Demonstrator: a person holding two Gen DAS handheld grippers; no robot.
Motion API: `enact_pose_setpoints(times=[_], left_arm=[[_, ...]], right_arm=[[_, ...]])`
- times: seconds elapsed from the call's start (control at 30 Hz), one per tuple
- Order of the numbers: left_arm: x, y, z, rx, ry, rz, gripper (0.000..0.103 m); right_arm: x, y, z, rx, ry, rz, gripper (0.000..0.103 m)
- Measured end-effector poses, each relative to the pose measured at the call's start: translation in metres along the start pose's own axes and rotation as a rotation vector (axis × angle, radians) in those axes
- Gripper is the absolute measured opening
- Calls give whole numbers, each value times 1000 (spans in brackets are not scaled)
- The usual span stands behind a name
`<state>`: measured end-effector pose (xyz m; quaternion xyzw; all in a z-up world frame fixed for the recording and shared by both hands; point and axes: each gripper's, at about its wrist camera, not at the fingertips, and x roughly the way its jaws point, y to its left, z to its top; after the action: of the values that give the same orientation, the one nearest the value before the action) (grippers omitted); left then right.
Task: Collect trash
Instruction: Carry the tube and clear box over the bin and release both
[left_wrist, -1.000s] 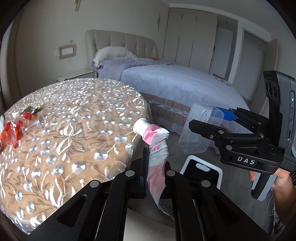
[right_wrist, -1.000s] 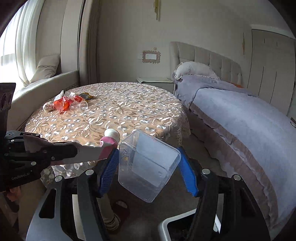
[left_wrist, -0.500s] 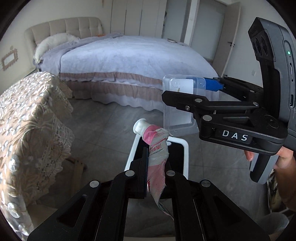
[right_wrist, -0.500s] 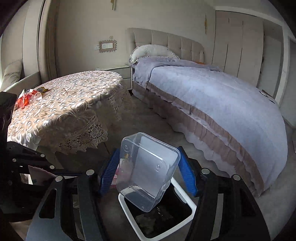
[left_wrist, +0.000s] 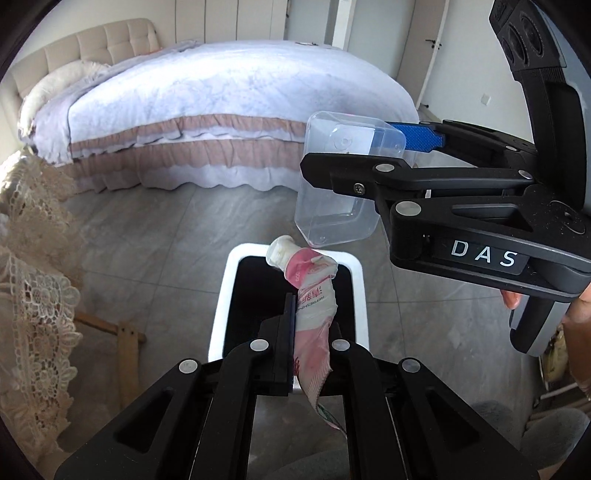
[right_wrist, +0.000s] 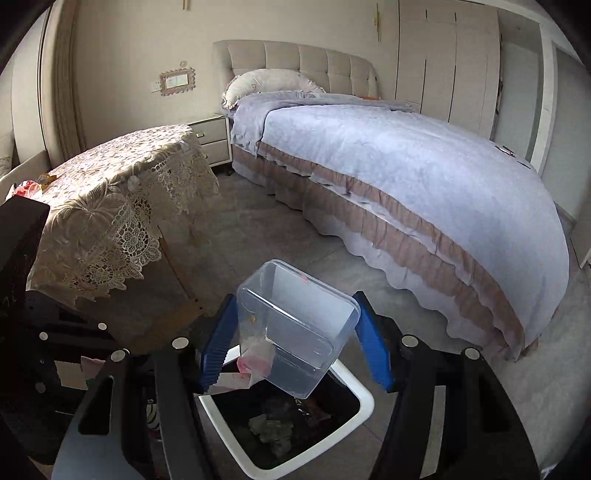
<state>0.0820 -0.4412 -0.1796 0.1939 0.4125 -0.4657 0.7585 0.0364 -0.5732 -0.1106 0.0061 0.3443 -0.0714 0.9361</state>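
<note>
My left gripper is shut on a squeezed pink and white tube with a white cap, held over the open mouth of a white-rimmed trash bin on the floor. My right gripper, with blue pads, is shut on a clear plastic container, tilted just above the same trash bin. In the left wrist view that container hangs beyond the tube, past the bin's far rim. The bin holds crumpled scraps. The tube's pink end shows through the container.
A round table with a lace cloth stands left of the bin, with red wrappers on its far side. A large bed fills the right. A wooden table leg is near the bin. A hand holds the right gripper.
Both grippers swung away from the table and came down over the trash bin, still gripping the tube and the container. The table slid out to the left edge of both views.
</note>
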Motion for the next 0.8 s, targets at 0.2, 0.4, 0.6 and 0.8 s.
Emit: enact_pose_setpoints(times=[0.2, 0.4, 0.6, 0.8], left_arm=[[23, -10, 5, 40, 52, -27, 7], [36, -6, 7, 31, 48, 49, 99], [21, 25, 0, -51, 35, 171, 99], [-35, 48, -4, -120, -93, 314, 98]], right_arm=[[15, -10, -2, 11, 28, -13, 63], [25, -11, -2, 15, 41, -13, 64], [32, -3, -3, 1, 62, 13, 64], [38, 16, -5, -32, 81, 36, 64]])
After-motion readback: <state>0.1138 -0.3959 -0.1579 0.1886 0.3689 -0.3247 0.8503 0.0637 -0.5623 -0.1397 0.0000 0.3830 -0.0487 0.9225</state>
